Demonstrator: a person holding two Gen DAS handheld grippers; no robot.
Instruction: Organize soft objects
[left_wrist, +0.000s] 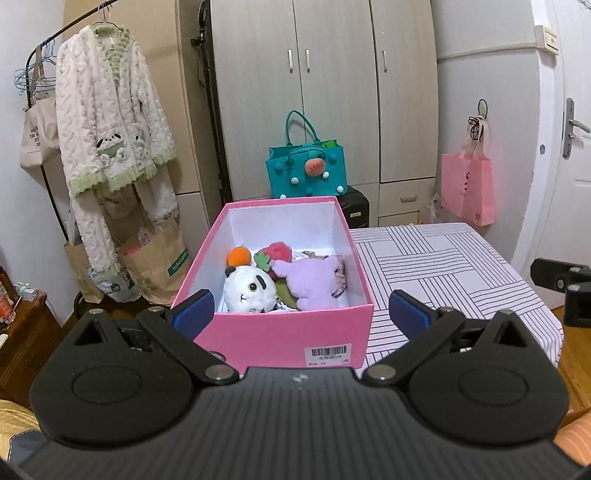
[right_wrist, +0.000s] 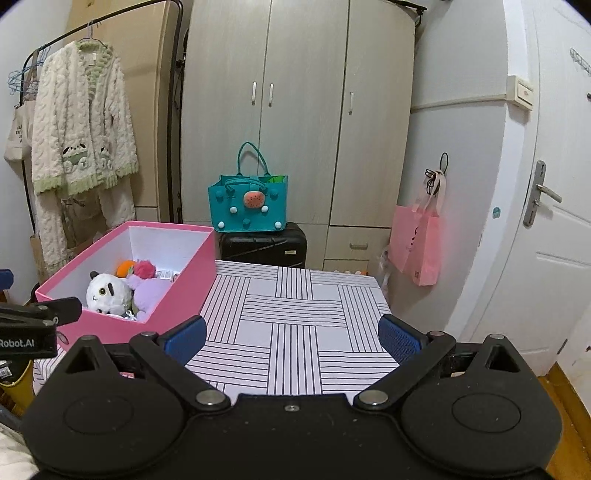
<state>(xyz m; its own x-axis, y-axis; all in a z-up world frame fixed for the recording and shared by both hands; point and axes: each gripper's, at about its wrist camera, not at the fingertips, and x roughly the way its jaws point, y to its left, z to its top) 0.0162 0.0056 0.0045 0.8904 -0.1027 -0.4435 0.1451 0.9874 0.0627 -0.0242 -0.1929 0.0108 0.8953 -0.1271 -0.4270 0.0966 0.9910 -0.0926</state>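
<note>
A: Where do your tools stand?

B: Your left gripper is spread wide with nothing between its blue pads; it faces the near end wall of the pink box, just short of it. Your right gripper is equally wide and empty, over the bare striped tablecloth.

A: And the soft things?

B: All in the box. From the left wrist, the panda plush lies at 12 o'clock beyond the near wall, the purple plush touching it at 1 o'clock, and an orange ball and red fuzzy toy farther back. They crowd the near end, leaving the far end free.

A: Anything left on the cloth?

B: None visible. You look finished, so the wide, empty jaws make sense.
</note>
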